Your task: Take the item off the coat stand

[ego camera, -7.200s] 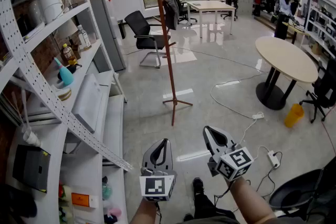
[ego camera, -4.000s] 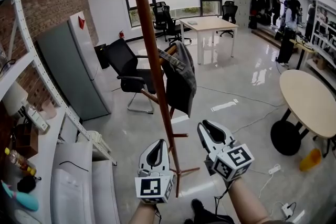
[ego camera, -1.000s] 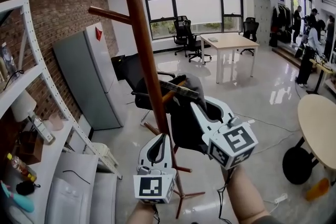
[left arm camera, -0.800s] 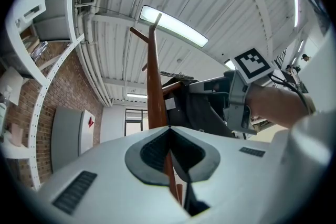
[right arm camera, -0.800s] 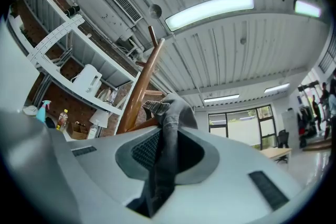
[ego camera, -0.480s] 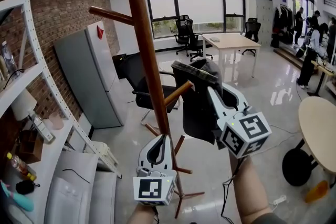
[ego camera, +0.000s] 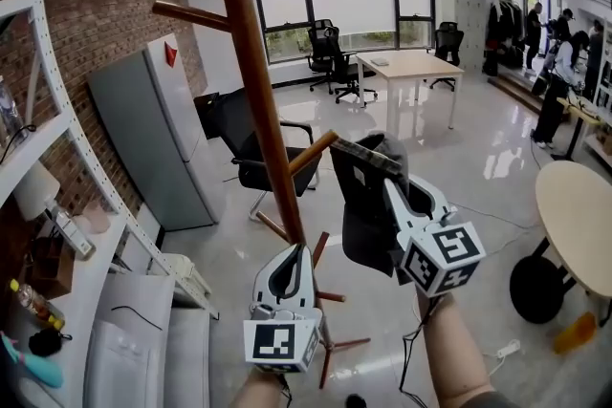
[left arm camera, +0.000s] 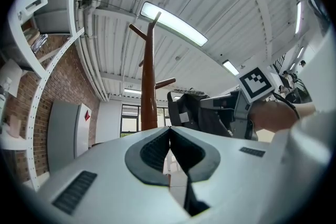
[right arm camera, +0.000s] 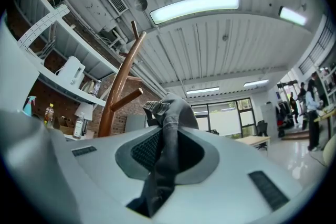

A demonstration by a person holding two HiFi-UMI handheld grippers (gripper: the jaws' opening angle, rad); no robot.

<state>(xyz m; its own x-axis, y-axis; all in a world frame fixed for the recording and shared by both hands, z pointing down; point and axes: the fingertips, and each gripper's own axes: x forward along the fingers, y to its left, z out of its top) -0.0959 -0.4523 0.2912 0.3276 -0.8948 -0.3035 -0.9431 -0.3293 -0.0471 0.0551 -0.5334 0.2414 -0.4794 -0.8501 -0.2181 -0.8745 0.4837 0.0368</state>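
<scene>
A dark grey garment [ego camera: 366,203] hangs from my right gripper [ego camera: 390,188], which is shut on a fold of it. In the right gripper view the cloth [right arm camera: 167,136] runs down between the two pads. The garment's top edge sits just right of the tip of a slanting peg [ego camera: 311,154] on the brown coat stand [ego camera: 251,81]; I cannot tell if they touch. My left gripper [ego camera: 297,250] is shut and empty, low in front of the pole. From the left gripper view, the stand [left arm camera: 148,89] rises straight ahead with the garment [left arm camera: 188,112] to its right.
White shelving [ego camera: 57,158] with bottles and a brick wall fill the left. A grey fridge [ego camera: 158,134] and a black office chair [ego camera: 239,143] stand behind the pole. A round table [ego camera: 579,225] is at the right, with a desk [ego camera: 406,67] and people further back.
My right gripper lifted the garment up off the peg, then carried it right and a little down. The left gripper has stayed put.
</scene>
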